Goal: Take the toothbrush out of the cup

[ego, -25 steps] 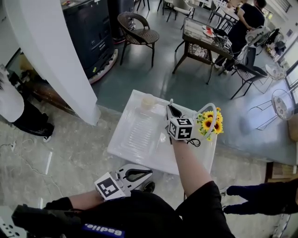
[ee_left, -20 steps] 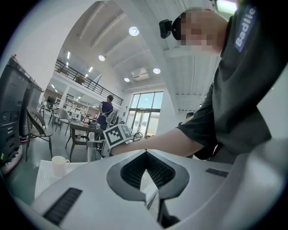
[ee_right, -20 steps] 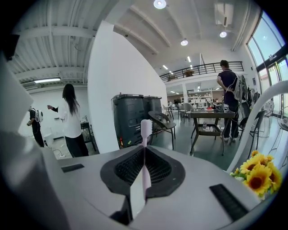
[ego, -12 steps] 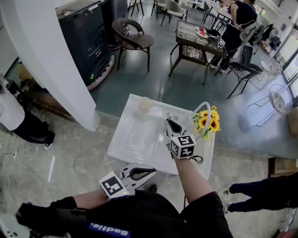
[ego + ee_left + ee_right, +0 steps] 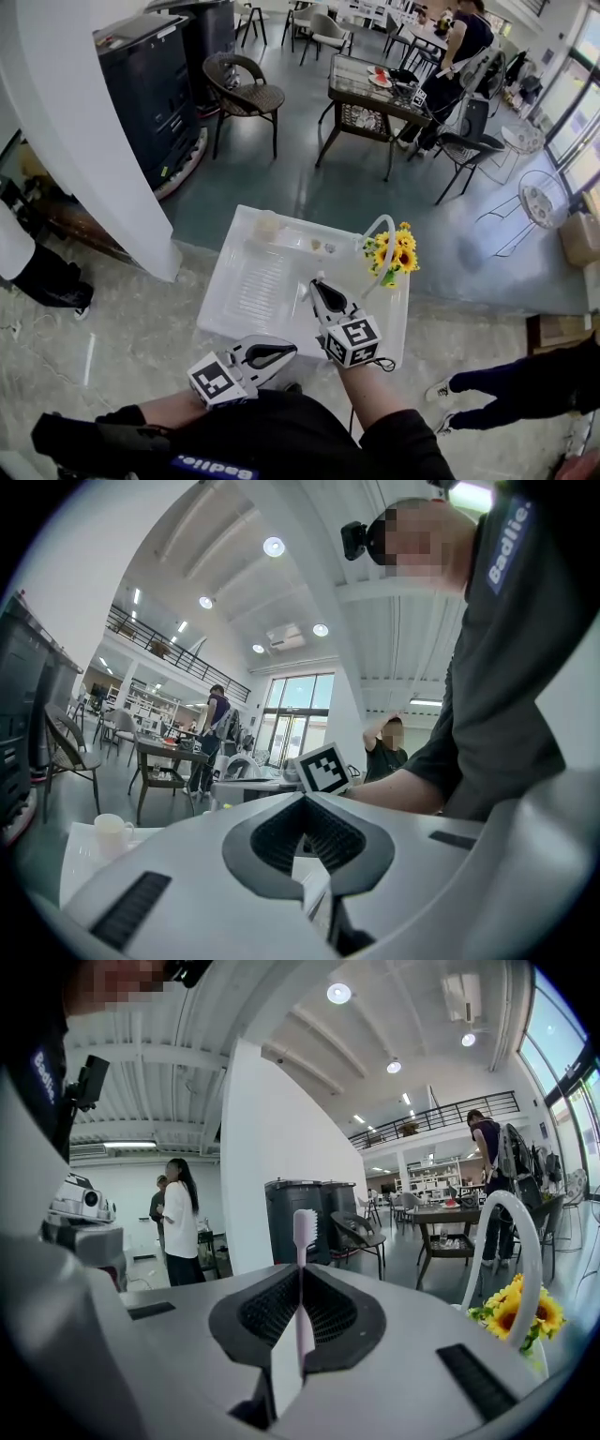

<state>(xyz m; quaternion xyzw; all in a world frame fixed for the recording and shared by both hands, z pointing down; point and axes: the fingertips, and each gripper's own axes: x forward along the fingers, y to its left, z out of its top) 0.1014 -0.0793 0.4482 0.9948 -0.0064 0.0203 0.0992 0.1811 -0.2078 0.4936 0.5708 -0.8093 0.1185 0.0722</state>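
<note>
My right gripper (image 5: pixel 314 287) (image 5: pixel 300 1277) hovers over the near right part of the white table (image 5: pixel 246 302), shut on a pale pink toothbrush (image 5: pixel 304 1241). The brush stands upright between the jaws, with its bristle head above them. A cream cup (image 5: pixel 267 225) (image 5: pixel 112 832) sits at the table's far edge, well apart from this gripper. My left gripper (image 5: pixel 281 351) (image 5: pixel 306 799) waits at the table's near edge beside my body, shut, with nothing in it.
A bunch of sunflowers (image 5: pixel 392 251) (image 5: pixel 527 1318) with a white arched handle stands at the table's far right. Two small things (image 5: pixel 321 247) lie near it. A white pillar (image 5: pixel 89 141) rises at the left. Chairs, a glass table and people are farther off.
My right gripper has drawn back from near the sunflowers toward the table's near edge, still holding the toothbrush. The left gripper has hardly moved.
</note>
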